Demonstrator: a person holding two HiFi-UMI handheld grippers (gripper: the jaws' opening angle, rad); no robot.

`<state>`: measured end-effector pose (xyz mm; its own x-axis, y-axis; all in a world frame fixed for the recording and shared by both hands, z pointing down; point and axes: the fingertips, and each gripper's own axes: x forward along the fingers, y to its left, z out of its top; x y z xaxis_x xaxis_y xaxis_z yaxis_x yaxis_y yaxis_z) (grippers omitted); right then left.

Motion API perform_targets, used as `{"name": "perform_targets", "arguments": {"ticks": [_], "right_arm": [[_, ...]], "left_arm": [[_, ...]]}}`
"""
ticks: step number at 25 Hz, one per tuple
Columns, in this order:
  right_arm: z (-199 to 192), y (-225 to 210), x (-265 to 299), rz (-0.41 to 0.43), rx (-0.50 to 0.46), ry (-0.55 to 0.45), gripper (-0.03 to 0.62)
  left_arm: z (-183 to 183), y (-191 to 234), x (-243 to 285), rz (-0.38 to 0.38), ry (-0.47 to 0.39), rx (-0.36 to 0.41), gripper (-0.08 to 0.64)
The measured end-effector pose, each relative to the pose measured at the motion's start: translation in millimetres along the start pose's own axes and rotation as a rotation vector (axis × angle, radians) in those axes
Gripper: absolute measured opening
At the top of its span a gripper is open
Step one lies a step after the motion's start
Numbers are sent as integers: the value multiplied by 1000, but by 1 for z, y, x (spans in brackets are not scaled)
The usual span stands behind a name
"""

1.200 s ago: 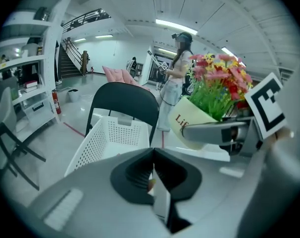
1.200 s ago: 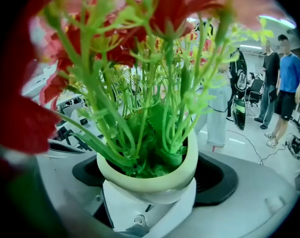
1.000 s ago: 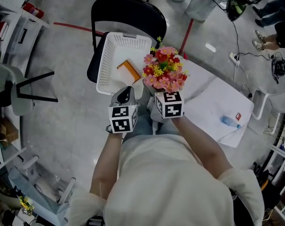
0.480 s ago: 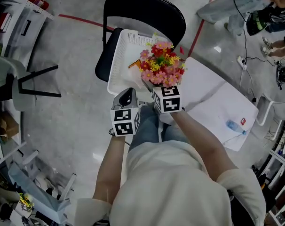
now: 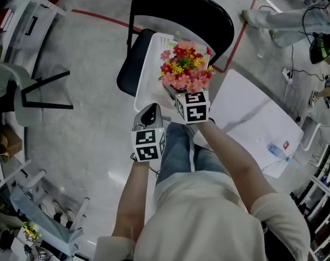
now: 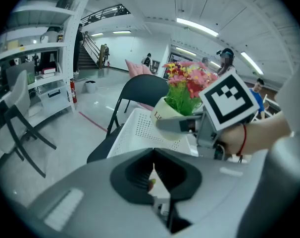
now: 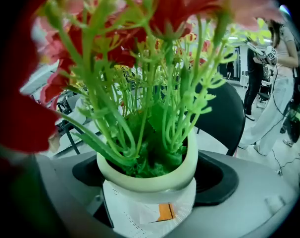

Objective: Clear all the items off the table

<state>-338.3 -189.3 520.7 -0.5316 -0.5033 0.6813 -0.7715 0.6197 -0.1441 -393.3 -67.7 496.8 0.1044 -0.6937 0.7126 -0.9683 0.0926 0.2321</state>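
Now flower pot (image 5: 185,69) has moved over basket (image 5: 147,83)

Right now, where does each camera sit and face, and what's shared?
Head view: on the person's head, looking steeply down at the flower pot over the white basket on the black chair; torso, forearms, left gripper and right gripper show.
Left gripper view: on the left gripper, looking along its shut jaws at basket and chair; the right hand shows.
Right gripper view: on the right gripper, jaws clamped on the flower pot; no body shows.
Shared: all three show flower pot and chair.
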Motion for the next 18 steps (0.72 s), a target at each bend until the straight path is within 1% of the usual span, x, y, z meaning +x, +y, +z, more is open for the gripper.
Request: {"name": "perform_targets", "arguments": {"ticks": [3, 7, 13, 18], "right_arm": [[-1, 2, 17, -4, 1, 12, 526], [-5, 2, 40, -13, 5, 31, 526], [-16, -4, 73, -30, 12, 60, 526], [-26, -11, 100, -51, 13, 84, 526]], "left_arm": [[-1, 8, 5, 6, 4, -6, 9], [-1, 18, 12, 20, 8, -35, 9], [0, 26, 24, 23, 24, -51, 9], [0, 30, 36, 12, 25, -91, 9]]}}
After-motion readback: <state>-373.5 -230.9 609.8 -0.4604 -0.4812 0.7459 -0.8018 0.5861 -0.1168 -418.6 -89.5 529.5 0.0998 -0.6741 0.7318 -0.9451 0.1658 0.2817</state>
